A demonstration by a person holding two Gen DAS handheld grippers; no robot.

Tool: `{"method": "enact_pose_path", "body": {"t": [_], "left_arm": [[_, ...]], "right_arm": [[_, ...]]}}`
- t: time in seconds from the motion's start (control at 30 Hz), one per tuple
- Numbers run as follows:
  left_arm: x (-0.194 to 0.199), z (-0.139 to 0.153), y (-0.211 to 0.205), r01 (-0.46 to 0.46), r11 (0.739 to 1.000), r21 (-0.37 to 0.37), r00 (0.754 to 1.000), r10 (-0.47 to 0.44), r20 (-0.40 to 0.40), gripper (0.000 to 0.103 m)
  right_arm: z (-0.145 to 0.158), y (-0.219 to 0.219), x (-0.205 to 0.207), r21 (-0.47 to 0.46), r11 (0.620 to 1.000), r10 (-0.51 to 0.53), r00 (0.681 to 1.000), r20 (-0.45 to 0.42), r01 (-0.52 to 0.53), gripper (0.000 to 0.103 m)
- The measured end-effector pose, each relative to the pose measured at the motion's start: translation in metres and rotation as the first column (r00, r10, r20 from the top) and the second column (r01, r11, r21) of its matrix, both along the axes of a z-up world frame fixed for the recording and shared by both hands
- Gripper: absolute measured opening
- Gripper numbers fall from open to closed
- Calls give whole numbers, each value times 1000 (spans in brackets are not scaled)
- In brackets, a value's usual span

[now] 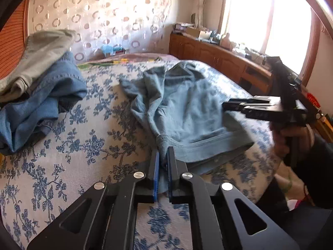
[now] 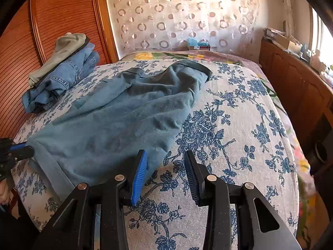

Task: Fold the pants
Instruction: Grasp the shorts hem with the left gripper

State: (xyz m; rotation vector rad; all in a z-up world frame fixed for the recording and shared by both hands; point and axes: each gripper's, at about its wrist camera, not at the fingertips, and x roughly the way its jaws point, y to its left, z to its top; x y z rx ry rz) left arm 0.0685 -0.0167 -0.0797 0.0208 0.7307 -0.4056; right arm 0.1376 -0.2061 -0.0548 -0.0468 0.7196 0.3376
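Observation:
Light blue pants (image 1: 193, 112) lie crumpled on the floral bedspread (image 1: 68, 145), hem toward me. My left gripper (image 1: 163, 158) is shut on the hem's left corner, with cloth pinched between its blue pads. In the right wrist view the same pants (image 2: 124, 120) spread to the left, and the left gripper (image 2: 22, 149) shows at their near left corner. My right gripper (image 2: 165, 156) stands open over the bedspread (image 2: 239, 145) at the pants' right edge; its left pad is beside the cloth and nothing is gripped. From the left wrist view, the right gripper (image 1: 229, 105) hovers above the pants' right side, held by a hand.
A pile of folded clothes (image 1: 41, 87), jeans under a grey-green garment, sits at the far left of the bed (image 2: 62, 70). A wooden cabinet (image 1: 218, 58) with clutter on top runs along the right under the window. A slatted wooden door (image 2: 27, 58) stands at the left.

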Motion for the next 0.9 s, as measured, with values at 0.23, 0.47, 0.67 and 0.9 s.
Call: {"method": "enact_pose_path", "body": {"t": [0.23,0.47,0.67,0.9], "left_arm": [[-13,0,1,-17,999,45,1000,17,-13,6],[-12,-12,8,-22,999,40,999,23,-36,6],[-23,-1,8,-2,1000,7,1000,2,-17,6],[-20,-19,8,-17,998,68,996,23,-89,6]], "right_arm": [[0,-2,-2,10,1000,-12,1000,3,12,38],[0,1,-1,4,1000,-9,1000,2,9,38],[0,-1,0,6,1000,-9,1000,-1,9,38],[-1,-1,0,6,1000,-8,1000,-2,8,38]]}}
